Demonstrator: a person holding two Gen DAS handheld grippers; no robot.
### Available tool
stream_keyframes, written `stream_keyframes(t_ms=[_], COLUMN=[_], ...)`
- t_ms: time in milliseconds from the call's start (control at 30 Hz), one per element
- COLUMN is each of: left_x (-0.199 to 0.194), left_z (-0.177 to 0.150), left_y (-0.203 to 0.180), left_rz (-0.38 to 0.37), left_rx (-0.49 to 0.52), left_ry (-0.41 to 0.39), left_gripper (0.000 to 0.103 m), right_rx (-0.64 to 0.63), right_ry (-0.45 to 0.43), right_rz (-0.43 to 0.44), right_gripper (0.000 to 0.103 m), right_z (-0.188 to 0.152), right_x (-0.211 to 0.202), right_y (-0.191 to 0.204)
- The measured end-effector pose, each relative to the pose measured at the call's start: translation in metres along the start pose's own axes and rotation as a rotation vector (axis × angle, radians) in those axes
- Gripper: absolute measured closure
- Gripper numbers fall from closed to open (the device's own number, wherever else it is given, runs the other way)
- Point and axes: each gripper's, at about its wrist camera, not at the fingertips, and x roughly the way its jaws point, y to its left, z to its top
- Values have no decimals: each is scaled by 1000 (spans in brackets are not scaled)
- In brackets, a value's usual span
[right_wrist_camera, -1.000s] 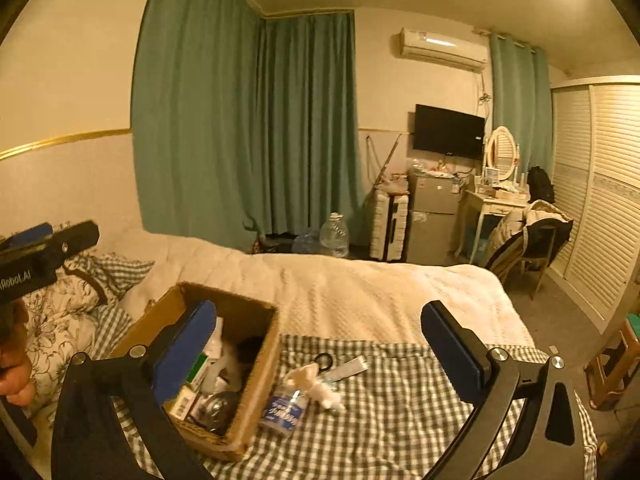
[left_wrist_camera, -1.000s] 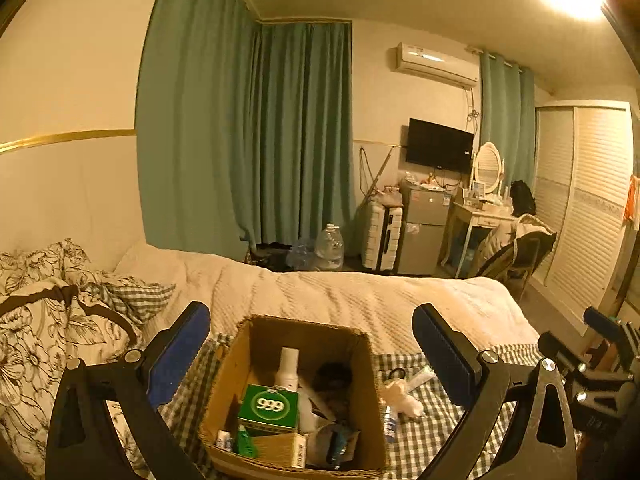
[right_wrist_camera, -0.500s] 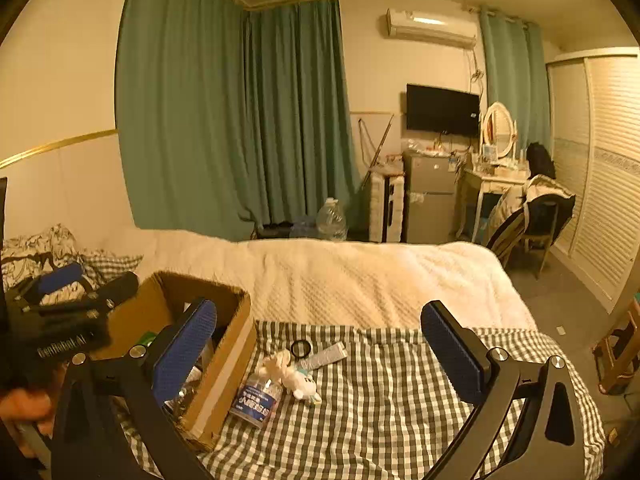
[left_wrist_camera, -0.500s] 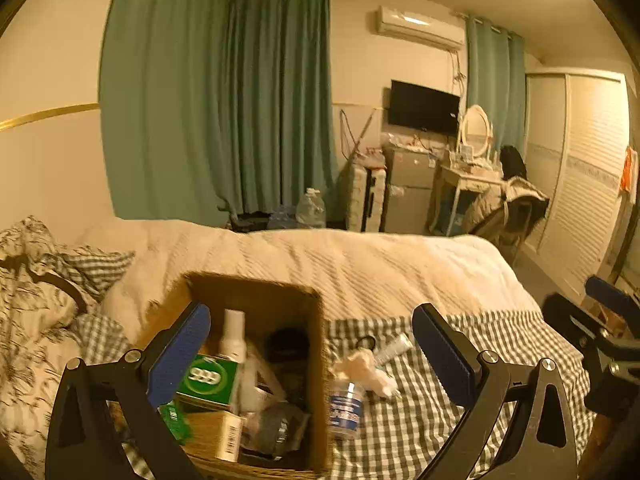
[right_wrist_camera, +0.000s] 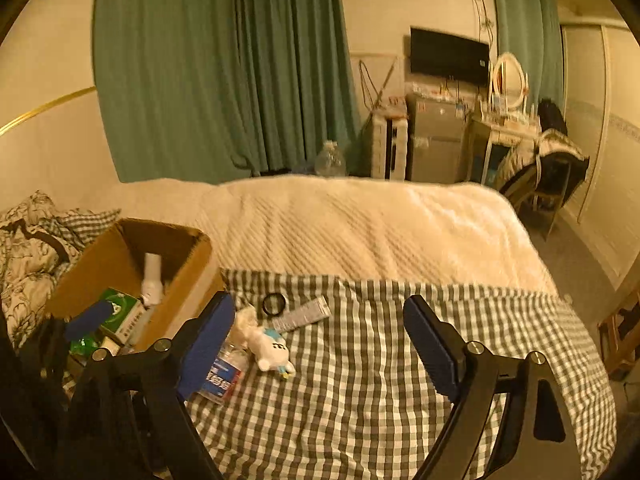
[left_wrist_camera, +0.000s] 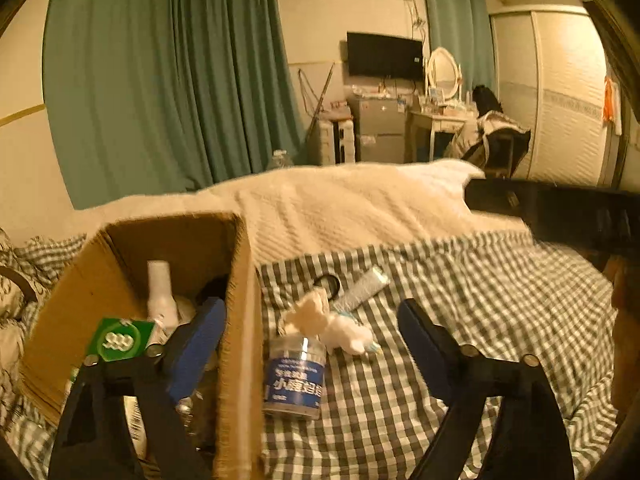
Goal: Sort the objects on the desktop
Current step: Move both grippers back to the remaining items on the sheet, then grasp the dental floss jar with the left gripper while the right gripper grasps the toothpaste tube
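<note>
Meanwhile, both tools are hovering over the bed's checked cloth (right_wrist_camera: 360, 380). The left hand-held gripper (left_wrist_camera: 312, 334) is closing from wide with nothing pressed between its pads, its left finger hanging over the cardboard box (left_wrist_camera: 240, 320). The right hand-held gripper (right_wrist_camera: 320, 328) is likewise closing, gripping nothing. A blue-labelled jar (left_wrist_camera: 295, 380) is lying with its long axis pointing away from the camera, touching a white plush toy (left_wrist_camera: 340, 328). A flat tube (right_wrist_camera: 302, 314) is lying slantwise beside a black ring (right_wrist_camera: 274, 304).
</note>
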Motion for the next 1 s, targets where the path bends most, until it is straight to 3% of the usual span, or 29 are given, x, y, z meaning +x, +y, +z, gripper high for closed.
stream_keyframes(t_ms=[67,200,367,500,567,633,800,867,1000], left_x=[11,30,38,53,59,67,95,99,111], left_z=[-9,-31,-43,-44,-48,-51,-60,-61,-64], left_y=[-5,-22,-38,-44,-46,-38,-27,-18,13], left_rz=[-4,-5,104,52,134,199,264,319,303], left_rx=[-13,15,61,6,2,-46,-90,-107,-171], left_ry=[27,68,26,84,78,86,187,175,210], left_gripper=[19,22,22,22,21,21,22,22,21], right_rx=[24,56,53,48,30,17,38,40,44], right_ry=[29,78,131,169,186,197,224,235,257], right_rz=[15,18,44,68,66,80,106,115,129], right_gripper=[24,26,26,26,26,26,26,26,26], right_z=[1,4,4,1,1,0,-1,-3,-9], right_x=[18,50,85,110,118,123,141,147,159], right_y=[-7,-13,-12,-11,-10,-10,-16,-16,-14])
